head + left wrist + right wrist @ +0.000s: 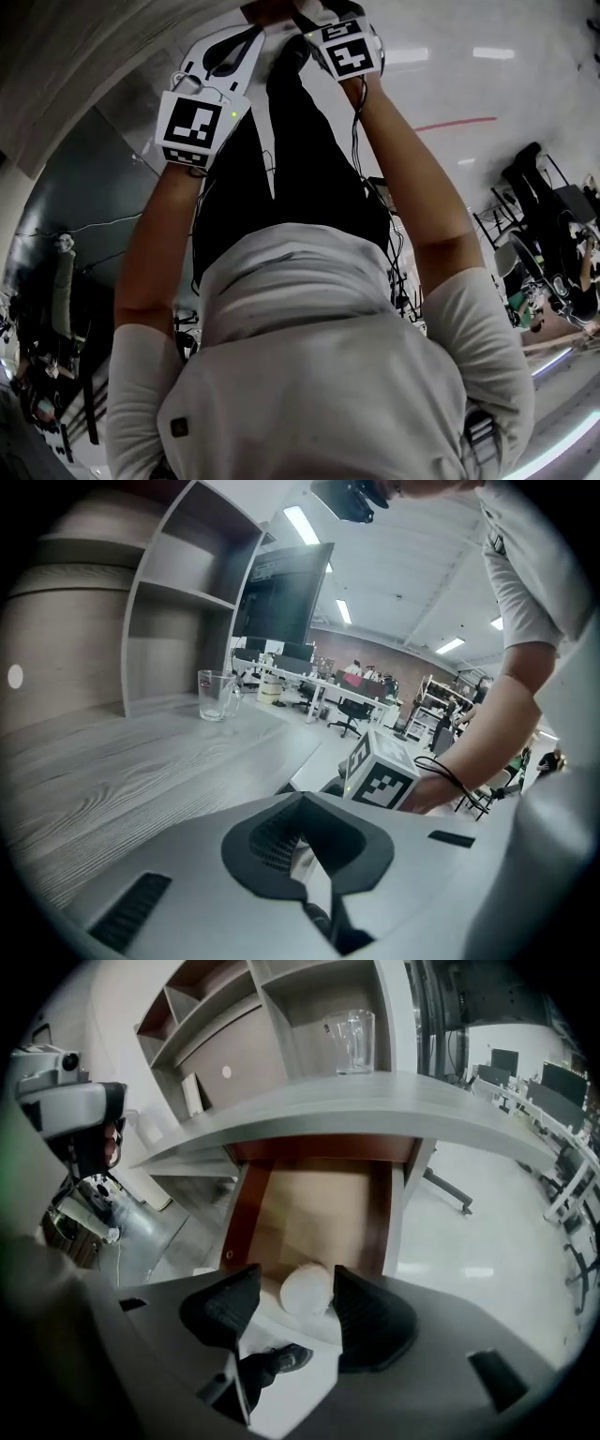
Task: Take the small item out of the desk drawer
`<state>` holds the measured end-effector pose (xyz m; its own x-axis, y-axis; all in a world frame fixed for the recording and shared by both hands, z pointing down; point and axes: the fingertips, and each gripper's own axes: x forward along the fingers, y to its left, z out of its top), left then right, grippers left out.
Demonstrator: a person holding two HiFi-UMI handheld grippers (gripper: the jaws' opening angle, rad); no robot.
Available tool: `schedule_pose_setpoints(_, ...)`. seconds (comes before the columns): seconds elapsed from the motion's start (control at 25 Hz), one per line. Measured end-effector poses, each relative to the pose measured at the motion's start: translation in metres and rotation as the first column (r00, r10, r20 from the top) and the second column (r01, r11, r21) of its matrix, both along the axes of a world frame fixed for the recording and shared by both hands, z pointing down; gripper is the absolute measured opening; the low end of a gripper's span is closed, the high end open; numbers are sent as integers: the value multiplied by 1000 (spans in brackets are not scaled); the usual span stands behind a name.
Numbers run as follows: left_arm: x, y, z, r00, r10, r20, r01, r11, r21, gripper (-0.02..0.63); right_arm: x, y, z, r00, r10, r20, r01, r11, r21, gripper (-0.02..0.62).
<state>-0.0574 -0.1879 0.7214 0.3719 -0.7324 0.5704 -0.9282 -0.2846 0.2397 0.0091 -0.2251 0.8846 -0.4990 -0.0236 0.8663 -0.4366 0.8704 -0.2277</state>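
In the right gripper view the desk drawer (319, 1206) stands pulled out under the grey desk top (375, 1101), its brown bottom bare. A small white round item (307, 1290) lies at the drawer's near end. My right gripper (295, 1290) is open around it: the item sits close to the right-hand jaw, with a gap to the left-hand one. My left gripper (305, 834) is shut with nothing in it, above the desk top (141, 761). In the head view both grippers (234, 47) (309, 19) are held out at the top.
A clear glass (350, 1040) (217, 694) stands on the desk beside a grey shelf unit (178, 592). The right gripper's marker cube (382, 772) shows beyond the desk edge. Office desks, monitors and chairs (352, 710) fill the room behind. My shoe (281, 1361) is below the drawer.
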Motion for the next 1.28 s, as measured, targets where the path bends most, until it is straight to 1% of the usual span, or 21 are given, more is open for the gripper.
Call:
schedule_pose_setpoints(0.12, 3, -5, 7, 1000, 0, -6, 0, 1000, -8, 15, 0, -2, 11, 999, -14, -31, 13, 1000, -18, 250)
schedule_pose_setpoints(0.24, -3, -10, 9, 1000, -6, -14, 6, 1000, -12, 15, -6, -1, 20, 998, -29, -58, 27, 999, -36, 250)
schedule_pose_setpoints(0.4, -18, -6, 9, 999, -14, -29, 13, 1000, -22, 15, -20, 0, 24, 994, -45, -100, 42, 999, -33, 250)
schedule_pose_setpoints(0.48, -18, -7, 11, 999, -10, -31, 9, 1000, -29, 15, -23, -8, 24, 993, -51, -104, 50, 999, -12, 250)
schedule_pose_setpoints(0.56, -10, -12, 12, 999, -6, -32, 5, 999, -34, 15, -21, -18, 23, 992, -66, -107, 67, 998, 10, 249)
schedule_pose_setpoints(0.64, 5, -18, 11, 999, -6, -32, 5, 999, -35, 15, -8, -27, 22, 990, -77, -114, 81, 996, 25, 246)
schedule_pose_setpoints(0.76, 27, -26, 7, 999, -2, -32, 1, 999, -37, 15, 15, -37, 21, 990, -70, -126, 75, 997, 33, 194)
schedule_pose_setpoints(0.8, 29, -27, 7, 999, 0, -33, -1, 999, -40, 15, 18, -40, 20, 989, -69, -128, 75, 997, 36, 192)
schedule_pose_setpoints(0.88, 24, -27, 11, 999, 0, -35, -1, 999, -47, 15, 12, -39, 23, 989, -71, -130, 77, 996, 40, 186)
schedule_pose_setpoints(1.04, -7, -10, 22, 999, -9, -40, 7, 999, -40, 15, -15, -23, 38, 988, -83, -132, 89, 995, 43, 172)
schedule_pose_setpoints(1.2, -10, -7, 13, 999, -8, -33, 7, 1000, -28, 15, -20, -17, 29, 990, -88, -114, 94, 994, 48, 167)
schedule_pose_setpoints(1.28, -12, -6, 8, 1000, -8, -30, 7, 1000, -26, 15, -19, -10, 26, 989, -90, -114, 94, 995, 32, 167)
